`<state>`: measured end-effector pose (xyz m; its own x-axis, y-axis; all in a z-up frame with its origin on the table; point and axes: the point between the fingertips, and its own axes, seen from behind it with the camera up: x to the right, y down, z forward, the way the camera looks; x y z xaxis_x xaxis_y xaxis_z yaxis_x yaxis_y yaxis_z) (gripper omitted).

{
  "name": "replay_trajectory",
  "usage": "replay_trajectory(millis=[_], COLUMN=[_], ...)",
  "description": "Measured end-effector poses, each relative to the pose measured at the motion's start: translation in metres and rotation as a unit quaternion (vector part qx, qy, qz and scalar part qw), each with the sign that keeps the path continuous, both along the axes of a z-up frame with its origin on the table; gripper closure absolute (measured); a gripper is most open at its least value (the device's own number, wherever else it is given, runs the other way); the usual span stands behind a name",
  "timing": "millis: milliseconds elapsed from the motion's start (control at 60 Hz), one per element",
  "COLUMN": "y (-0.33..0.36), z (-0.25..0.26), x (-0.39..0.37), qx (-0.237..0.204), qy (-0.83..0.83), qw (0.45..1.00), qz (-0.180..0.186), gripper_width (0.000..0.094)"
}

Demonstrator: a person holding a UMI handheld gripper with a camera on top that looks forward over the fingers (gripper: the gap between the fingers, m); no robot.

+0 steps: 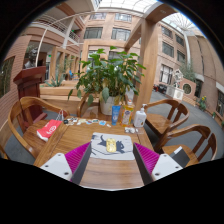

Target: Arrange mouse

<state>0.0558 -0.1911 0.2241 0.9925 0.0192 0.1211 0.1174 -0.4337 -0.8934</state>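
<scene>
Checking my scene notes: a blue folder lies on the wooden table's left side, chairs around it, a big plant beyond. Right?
Not quite: the gripper view shows the folder is red, not blue. It does lie on the wooden table, with chairs around and the plant beyond.

It looked like a covered courtyard or atrium, maybe a cafe area: tall brick bldg walls w/ windows (140,32), a glass roof (60,12), wooden table (110,172), chairs (22,118), big potted plant (108,72).

A smooth, polished wooden table (85,140) stands among wooden chairs (25,118) and a clear plastic bottle (140,117).
</scene>
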Motion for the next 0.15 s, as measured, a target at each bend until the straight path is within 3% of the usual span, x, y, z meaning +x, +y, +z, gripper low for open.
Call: replay_trajectory(millis=[150], y=[-0.0114], z=[0.0], x=[0.0019], qx=[-0.003], qy=[0.005], qw=[1.0], qz=[0.0], gripper_width=[0.0083])
